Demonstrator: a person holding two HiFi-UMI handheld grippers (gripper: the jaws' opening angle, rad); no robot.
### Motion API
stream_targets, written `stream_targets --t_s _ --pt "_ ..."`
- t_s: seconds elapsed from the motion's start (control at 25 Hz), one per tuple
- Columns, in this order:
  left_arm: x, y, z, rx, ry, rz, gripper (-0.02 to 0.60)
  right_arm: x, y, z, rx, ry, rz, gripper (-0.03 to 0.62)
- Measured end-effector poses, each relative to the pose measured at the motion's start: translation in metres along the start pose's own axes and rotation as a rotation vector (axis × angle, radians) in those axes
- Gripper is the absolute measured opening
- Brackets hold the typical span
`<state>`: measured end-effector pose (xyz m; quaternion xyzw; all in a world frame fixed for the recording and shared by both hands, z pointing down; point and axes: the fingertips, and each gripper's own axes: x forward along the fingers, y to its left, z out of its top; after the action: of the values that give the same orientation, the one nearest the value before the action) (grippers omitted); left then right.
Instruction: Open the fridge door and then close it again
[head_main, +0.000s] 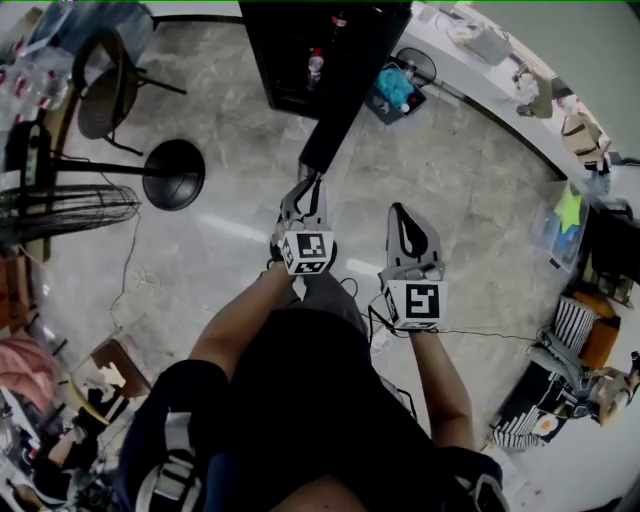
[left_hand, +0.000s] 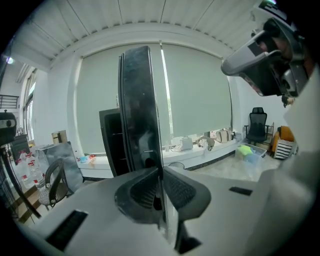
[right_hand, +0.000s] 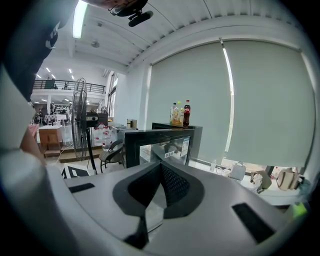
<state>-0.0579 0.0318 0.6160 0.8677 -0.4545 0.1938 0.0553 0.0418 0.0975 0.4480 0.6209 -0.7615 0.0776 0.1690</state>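
The black fridge (head_main: 290, 50) stands at the top of the head view with its door (head_main: 350, 90) swung out toward me. A bottle (head_main: 315, 65) shows on a shelf inside. My left gripper (head_main: 311, 180) reaches the door's free edge. In the left gripper view the thin dark glass door (left_hand: 140, 115) runs upright between the pads, and the left gripper (left_hand: 160, 187) is shut on that edge. My right gripper (head_main: 401, 212) hangs to the right of the door, shut with nothing in it. The right gripper (right_hand: 161, 167) faces the fridge (right_hand: 155, 142) with bottles (right_hand: 180, 114) on top.
A standing fan (head_main: 60, 205) and its round base (head_main: 173, 174) are on the left, with a chair (head_main: 110, 85) behind. A bin (head_main: 395, 90) sits right of the fridge below a long white counter (head_main: 500, 70). A person in striped clothing (head_main: 560, 390) is at lower right.
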Motion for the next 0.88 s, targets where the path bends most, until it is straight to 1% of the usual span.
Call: stream_targets --t_s 0.2,0.52,0.72,0.84,0.88 --pt "-0.001 0.001 -0.001 0.011 0.002 -0.011 0.049 0.0 0.001 -0.003 0.002 0.001 0.004 0.019" --pt "-0.007 0.001 0.0 0.041 -0.006 -0.052 0.049 0.004 0.005 -0.002 -0.003 -0.003 0.012 0.02" --pt "-0.02 0.005 0.002 0.062 -0.024 -0.07 0.029 0.006 0.01 0.003 -0.013 -0.011 0.014 0.02" --pt "-0.028 0.008 0.0 0.068 -0.019 -0.085 0.025 0.008 0.01 0.006 -0.01 -0.02 0.016 0.024" --pt "-0.03 0.01 -0.002 0.066 -0.016 -0.088 0.025 0.009 0.011 0.007 -0.007 -0.023 0.018 0.046"
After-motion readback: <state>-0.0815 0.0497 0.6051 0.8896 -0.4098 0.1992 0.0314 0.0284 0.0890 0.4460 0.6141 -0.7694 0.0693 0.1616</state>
